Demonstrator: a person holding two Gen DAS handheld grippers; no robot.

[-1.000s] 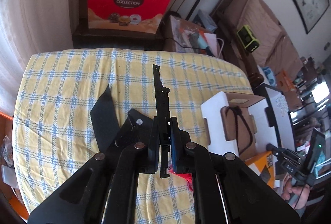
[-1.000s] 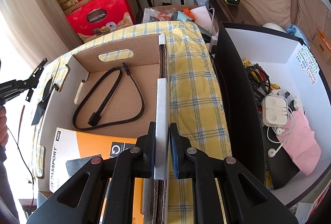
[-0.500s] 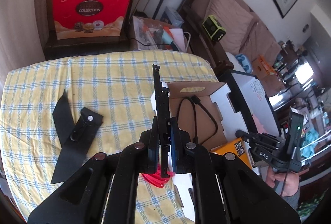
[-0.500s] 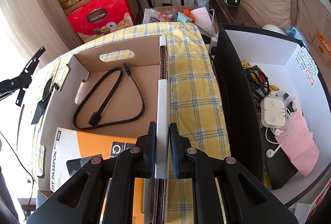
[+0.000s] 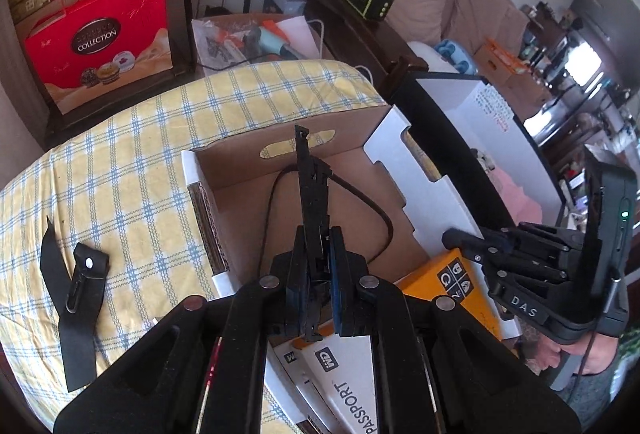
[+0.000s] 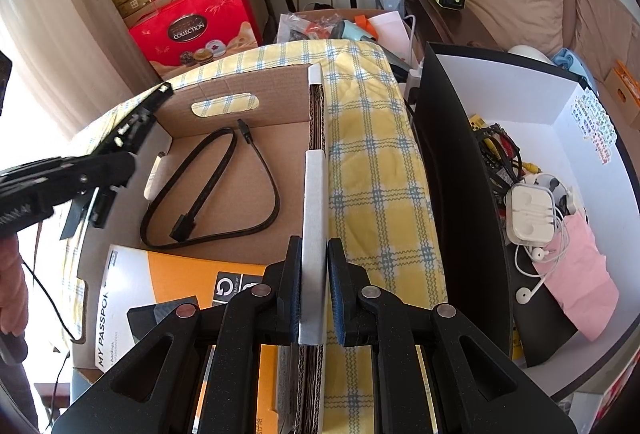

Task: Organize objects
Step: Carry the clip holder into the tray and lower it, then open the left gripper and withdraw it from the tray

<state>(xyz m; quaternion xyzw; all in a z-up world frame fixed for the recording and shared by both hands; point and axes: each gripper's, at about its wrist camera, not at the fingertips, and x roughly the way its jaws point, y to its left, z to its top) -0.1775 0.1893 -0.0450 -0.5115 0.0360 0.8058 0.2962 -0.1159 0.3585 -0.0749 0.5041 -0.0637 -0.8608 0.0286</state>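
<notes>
Pinching thin black slotted bracket [image 5: 310, 189] upright: left gripper [image 5: 316, 266]; right gripper [image 6: 314, 274] clamps cardboard box wall [image 6: 316, 169].

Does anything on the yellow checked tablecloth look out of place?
Yes. Two flat black pieces lie loose on the tablecloth, outside the cardboard box, which already holds a black cable and an orange WD box.

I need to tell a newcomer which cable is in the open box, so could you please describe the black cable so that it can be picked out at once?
On the yellow checked tablecloth stands an open cardboard box with a slot handle in its far wall. On its brown floor, beyond the orange and white WD package, lies the black cable. It is the only loose loop there, flat, with a plug at each end.
</notes>
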